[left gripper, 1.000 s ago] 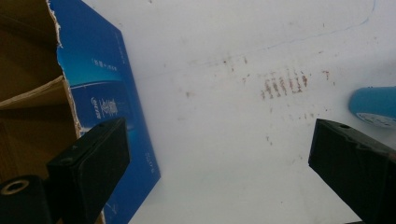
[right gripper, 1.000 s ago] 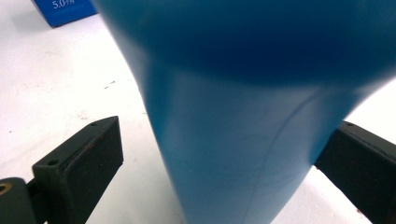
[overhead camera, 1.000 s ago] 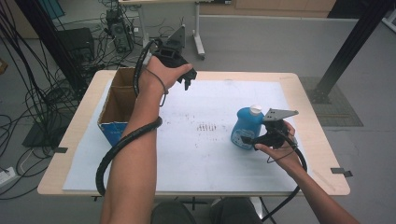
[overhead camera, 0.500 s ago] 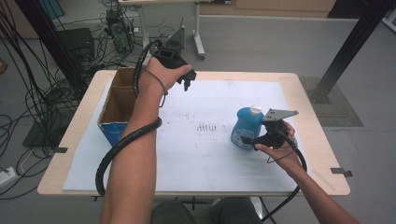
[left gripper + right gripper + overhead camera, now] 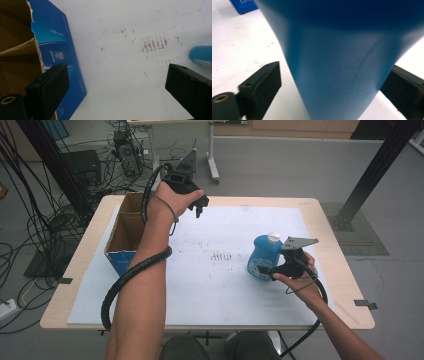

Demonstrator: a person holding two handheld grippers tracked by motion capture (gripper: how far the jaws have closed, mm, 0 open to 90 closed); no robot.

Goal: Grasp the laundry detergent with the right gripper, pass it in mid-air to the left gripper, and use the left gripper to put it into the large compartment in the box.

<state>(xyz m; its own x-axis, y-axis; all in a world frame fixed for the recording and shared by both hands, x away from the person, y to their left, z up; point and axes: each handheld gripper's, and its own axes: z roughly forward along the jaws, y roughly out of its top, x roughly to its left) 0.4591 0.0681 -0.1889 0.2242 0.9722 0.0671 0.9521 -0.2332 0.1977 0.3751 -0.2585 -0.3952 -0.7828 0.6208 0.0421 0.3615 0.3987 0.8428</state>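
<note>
Though the right tongs (image 5: 263,269) hide its lower side, the bottle (image 5: 263,252) stands upright on the tabletop's (image 5: 240,290) white sheet: blue, white-capped, tapering upward. Those jaws have just been closing around it, a gap still showing at one pad. The left tongs (image 5: 196,209) hang wide open, empty, beside the box (image 5: 122,232).

Readable print on my desk

From my right hand-held gripper's view, I read "5.0%" in white on the blue cardboard box (image 5: 243,6), behind the blue bottle (image 5: 342,62); the box's other white lettering, by my left one, is too blurred.
</note>
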